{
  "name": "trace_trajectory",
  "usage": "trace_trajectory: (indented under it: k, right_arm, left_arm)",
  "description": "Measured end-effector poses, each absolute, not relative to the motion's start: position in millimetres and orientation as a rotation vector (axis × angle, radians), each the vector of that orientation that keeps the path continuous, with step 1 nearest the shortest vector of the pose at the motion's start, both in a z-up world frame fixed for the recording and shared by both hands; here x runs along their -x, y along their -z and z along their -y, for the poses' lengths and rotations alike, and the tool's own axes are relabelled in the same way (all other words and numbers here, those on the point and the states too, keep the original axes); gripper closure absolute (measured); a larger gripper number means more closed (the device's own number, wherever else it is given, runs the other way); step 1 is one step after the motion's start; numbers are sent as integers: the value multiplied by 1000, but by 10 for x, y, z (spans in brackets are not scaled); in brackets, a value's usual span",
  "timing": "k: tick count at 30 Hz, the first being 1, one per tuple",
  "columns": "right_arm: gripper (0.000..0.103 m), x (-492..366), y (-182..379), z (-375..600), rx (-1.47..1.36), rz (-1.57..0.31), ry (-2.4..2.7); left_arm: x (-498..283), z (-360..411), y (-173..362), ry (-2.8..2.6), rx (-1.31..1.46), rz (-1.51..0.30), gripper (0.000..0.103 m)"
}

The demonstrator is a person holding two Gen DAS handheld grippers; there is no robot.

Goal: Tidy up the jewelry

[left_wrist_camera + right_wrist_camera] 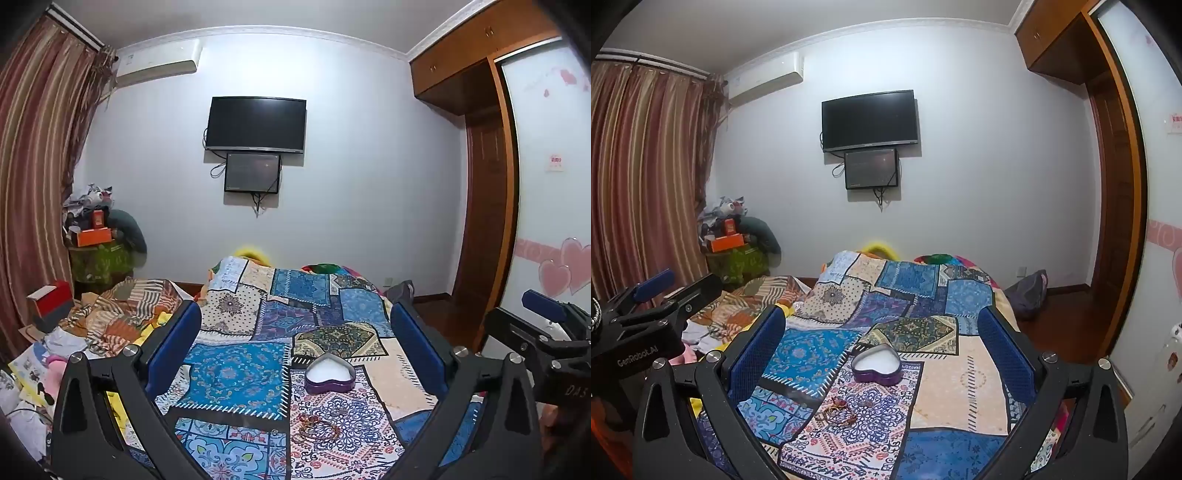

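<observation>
A purple heart-shaped tin [330,373] with a white lining lies open on the patchwork bedspread [236,373]; it also shows in the right wrist view [876,364]. A small heap of bracelets and beads [318,428] lies just in front of it, and also shows in the right wrist view [837,410]. My left gripper [295,339] is open and empty, held above the bed short of the tin. My right gripper [882,339] is open and empty at about the same height. Each gripper shows at the edge of the other's view.
Striped cloth and loose clutter [110,317] lie on the bed's left side. A red box [50,299] sits at far left. A TV [255,123] hangs on the far wall. A wooden wardrobe [491,206] and a dark bag [1028,295] stand at right.
</observation>
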State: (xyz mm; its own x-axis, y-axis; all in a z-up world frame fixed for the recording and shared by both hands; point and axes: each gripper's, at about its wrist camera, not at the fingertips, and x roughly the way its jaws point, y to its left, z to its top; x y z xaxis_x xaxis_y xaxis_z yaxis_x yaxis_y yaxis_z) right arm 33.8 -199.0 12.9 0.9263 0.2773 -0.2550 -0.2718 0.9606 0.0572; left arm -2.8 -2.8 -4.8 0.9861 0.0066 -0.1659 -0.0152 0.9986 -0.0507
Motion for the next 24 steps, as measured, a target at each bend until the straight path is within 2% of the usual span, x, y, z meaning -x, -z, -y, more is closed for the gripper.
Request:
trace_trajectory:
  k: [24]
  right_arm:
    - [0,-380,-100,1934,-8,-296,-289]
  left_arm:
    - [-139,-9,129,-10,67,-197,0]
